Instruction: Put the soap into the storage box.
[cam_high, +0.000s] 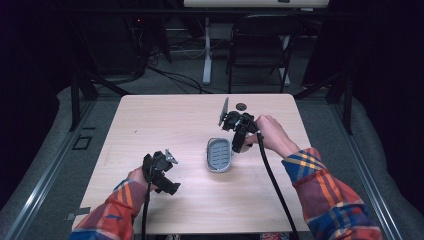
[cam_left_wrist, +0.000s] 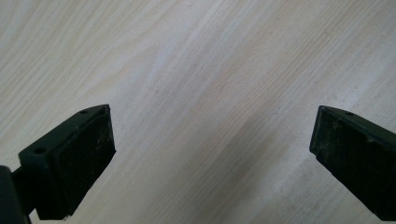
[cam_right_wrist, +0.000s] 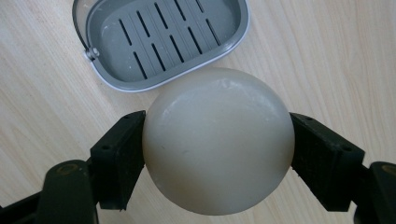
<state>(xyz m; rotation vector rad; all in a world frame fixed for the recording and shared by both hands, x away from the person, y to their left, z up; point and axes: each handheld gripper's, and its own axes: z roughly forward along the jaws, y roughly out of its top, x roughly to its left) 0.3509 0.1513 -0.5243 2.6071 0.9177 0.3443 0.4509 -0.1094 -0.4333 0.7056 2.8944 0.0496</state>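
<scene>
A round cream-white soap bar (cam_right_wrist: 218, 140) is clamped between the two black jaws of my right gripper (cam_right_wrist: 217, 156), just above the wood. Beyond it lies a grey slotted soap dish (cam_right_wrist: 161, 37) with nothing in it. From the high view the right gripper (cam_high: 239, 142) sits beside the dish (cam_high: 219, 154) on its right edge. My left gripper (cam_high: 167, 186) hovers over the front left of the table, and its own view has the jaws wide apart (cam_left_wrist: 212, 149) over bare wood.
A light wooden table (cam_high: 165, 120) carries everything. A small dark round disc (cam_high: 241, 106) lies near its far edge. Behind the table stand a black chair (cam_high: 260, 45) and a white desk leg (cam_high: 206, 55) with cables on the floor.
</scene>
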